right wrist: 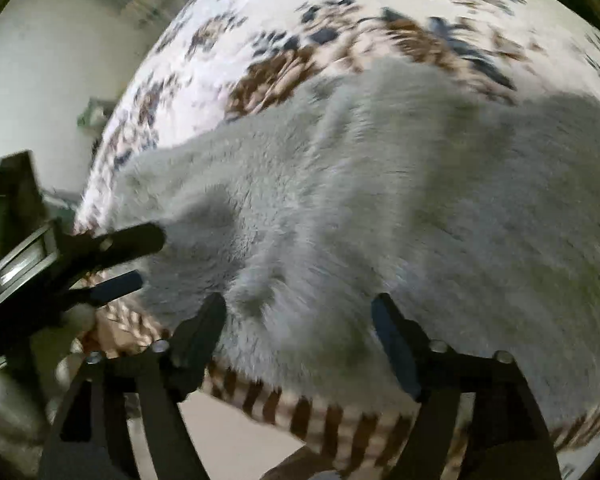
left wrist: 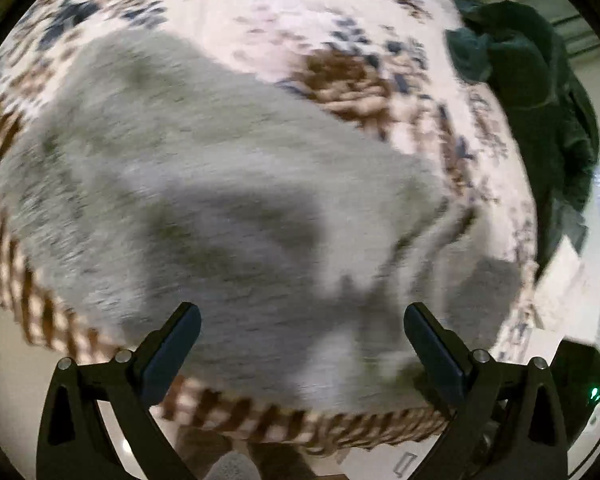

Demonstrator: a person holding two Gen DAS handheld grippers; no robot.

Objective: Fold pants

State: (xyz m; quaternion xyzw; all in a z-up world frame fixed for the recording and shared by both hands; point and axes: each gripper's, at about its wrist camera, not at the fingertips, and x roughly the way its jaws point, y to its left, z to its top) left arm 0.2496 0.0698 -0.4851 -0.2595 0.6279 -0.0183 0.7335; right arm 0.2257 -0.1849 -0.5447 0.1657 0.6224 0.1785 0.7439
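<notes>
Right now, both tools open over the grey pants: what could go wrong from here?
1. The grey pants lie on a patterned blanket; an open left tool closing low might pinch the blanket too.
2. The left tool shows near the right tool; they could collide.
3. Motion blur hides edges, so grasps may miss the hem.

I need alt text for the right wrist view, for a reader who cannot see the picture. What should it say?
Grey fleece pants lie spread on a floral bedspread with a brown striped border. The right claw hovers open over their near edge, holding nothing. At the left edge the left claw points at the fabric, its fingers apart; the image is motion-blurred.
</notes>
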